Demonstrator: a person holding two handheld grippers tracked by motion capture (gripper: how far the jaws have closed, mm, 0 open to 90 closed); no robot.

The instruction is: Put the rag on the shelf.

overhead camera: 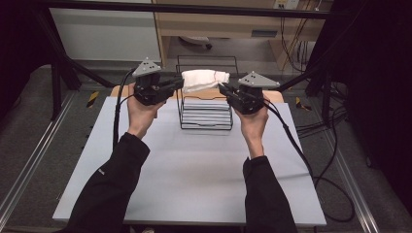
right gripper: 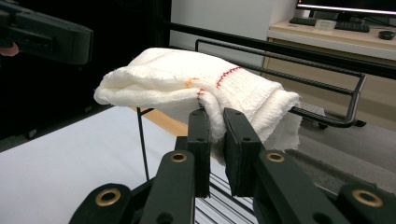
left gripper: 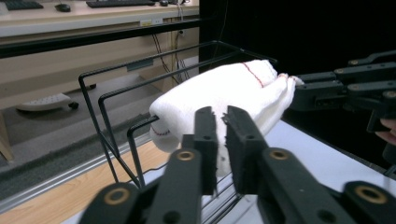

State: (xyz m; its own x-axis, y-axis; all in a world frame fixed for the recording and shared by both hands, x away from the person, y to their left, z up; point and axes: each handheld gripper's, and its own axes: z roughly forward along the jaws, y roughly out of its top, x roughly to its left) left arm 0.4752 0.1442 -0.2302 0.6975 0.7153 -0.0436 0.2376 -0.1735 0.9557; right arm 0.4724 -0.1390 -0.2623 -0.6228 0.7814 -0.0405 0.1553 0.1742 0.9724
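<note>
A folded white towel (overhead camera: 204,80) with red stitching lies across the top bars of a black wire rack (overhead camera: 204,116) at the far middle of the grey table (overhead camera: 194,170). My left gripper (overhead camera: 180,83) comes in from the left and is shut on the towel's left end; in the left gripper view its jaws (left gripper: 222,123) pinch the cloth (left gripper: 224,88). On the towel's right end my right gripper (overhead camera: 221,87) is shut too. The right gripper view has the fabric (right gripper: 173,79) squeezed between its jaws (right gripper: 215,126). Each gripper view also catches the other gripper beyond the towel.
A wooden board edge (overhead camera: 277,96) sits under the rack at the table's far side. Black cables (overhead camera: 330,170) trail off the right edge onto the floor. A black frame bar (overhead camera: 194,8) crosses above, and a wooden desk (overhead camera: 233,24) stands behind.
</note>
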